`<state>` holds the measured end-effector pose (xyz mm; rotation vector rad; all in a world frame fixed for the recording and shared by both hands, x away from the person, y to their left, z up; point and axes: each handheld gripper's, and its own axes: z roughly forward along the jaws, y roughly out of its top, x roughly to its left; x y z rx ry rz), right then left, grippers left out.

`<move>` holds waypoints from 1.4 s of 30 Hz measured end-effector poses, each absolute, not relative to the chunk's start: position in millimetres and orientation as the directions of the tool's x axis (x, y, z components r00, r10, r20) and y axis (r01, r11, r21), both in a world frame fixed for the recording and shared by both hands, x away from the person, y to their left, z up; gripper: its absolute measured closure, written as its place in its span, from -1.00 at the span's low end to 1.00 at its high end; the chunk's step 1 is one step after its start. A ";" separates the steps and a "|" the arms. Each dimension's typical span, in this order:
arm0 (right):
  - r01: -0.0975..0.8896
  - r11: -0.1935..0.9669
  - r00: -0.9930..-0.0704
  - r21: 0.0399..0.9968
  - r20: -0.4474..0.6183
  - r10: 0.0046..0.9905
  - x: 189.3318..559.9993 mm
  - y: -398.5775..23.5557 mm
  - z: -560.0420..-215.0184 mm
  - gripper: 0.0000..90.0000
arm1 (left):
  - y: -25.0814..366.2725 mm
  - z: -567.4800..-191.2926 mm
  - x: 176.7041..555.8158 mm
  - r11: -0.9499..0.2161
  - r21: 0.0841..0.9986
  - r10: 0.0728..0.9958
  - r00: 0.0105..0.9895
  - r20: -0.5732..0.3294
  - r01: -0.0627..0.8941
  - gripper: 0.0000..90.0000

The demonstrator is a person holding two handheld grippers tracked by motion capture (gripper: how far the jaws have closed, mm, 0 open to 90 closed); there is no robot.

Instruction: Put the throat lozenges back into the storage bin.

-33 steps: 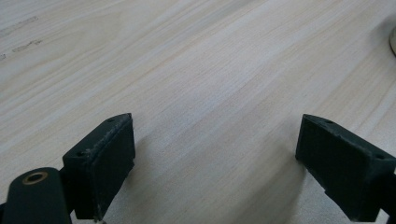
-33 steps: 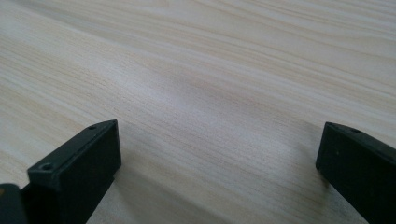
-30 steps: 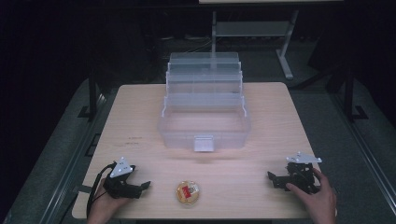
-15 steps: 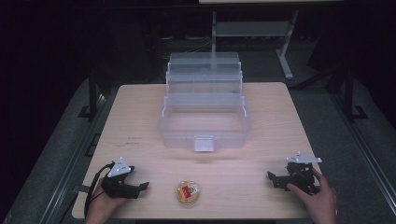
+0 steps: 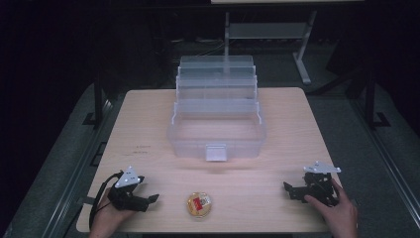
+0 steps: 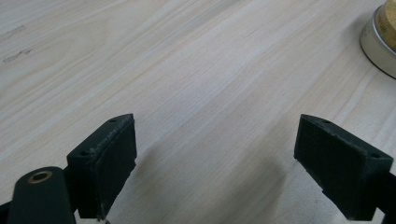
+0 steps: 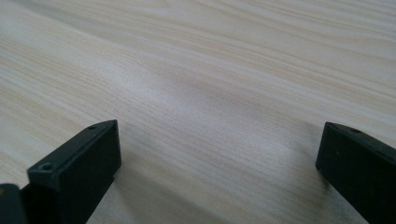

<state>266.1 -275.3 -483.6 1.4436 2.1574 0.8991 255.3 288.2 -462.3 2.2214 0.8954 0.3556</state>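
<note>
Centrally, clear tiered organizer box open; compartments bare.

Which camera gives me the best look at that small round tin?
The high view: the round tin appears whole, between both grippers, with its yellow-and-red top. The left gripper view catches just its rim at the right edge. The right gripper view gives wood tabletop.
</note>
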 end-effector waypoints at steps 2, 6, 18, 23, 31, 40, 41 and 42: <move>0.667 0.265 -0.394 0.697 0.027 0.919 266.2 -275.5 -483.6 -1.00 | 287.2 -460.6 255.3 -0.518 0.701 0.685 0.728 -0.004 0.491 -0.72; 0.666 0.268 -0.398 0.697 0.027 0.917 266.6 -275.5 -483.6 -1.00 | 283.8 -457.9 255.5 -0.524 0.701 0.675 0.738 -0.005 0.484 -0.72; 0.665 0.267 -0.399 0.698 0.029 0.917 267.4 -274.9 -483.7 -1.00 | 270.2 -451.4 257.3 -0.556 0.694 0.640 0.769 0.005 0.458 -0.71; 0.665 0.267 -0.399 0.698 0.029 0.916 267.8 -274.7 -483.6 -1.00 | 267.5 -450.3 257.5 -0.564 0.692 0.628 0.778 0.006 0.450 -0.71; 0.665 0.267 -0.398 0.697 0.028 0.917 267.8 -274.6 -483.6 -1.00 | 260.6 -444.8 257.8 -0.573 0.692 0.611 0.791 0.003 0.440 -0.71; 0.665 0.267 -0.398 0.698 0.028 0.917 267.8 -274.6 -483.7 -1.00 | 251.7 -439.6 257.3 -0.579 0.694 0.589 0.808 -0.006 0.427 -0.71; 0.665 0.267 -0.398 0.698 0.028 0.917 267.8 -274.6 -483.6 -1.00 | 251.0 -439.3 257.3 -0.579 0.695 0.588 0.808 -0.007 0.427 -0.71; 0.664 0.267 -0.398 0.698 0.028 0.917 267.8 -274.6 -483.7 -1.00 | 250.4 -438.6 257.5 -0.583 0.693 0.584 0.812 -0.006 0.424 -0.71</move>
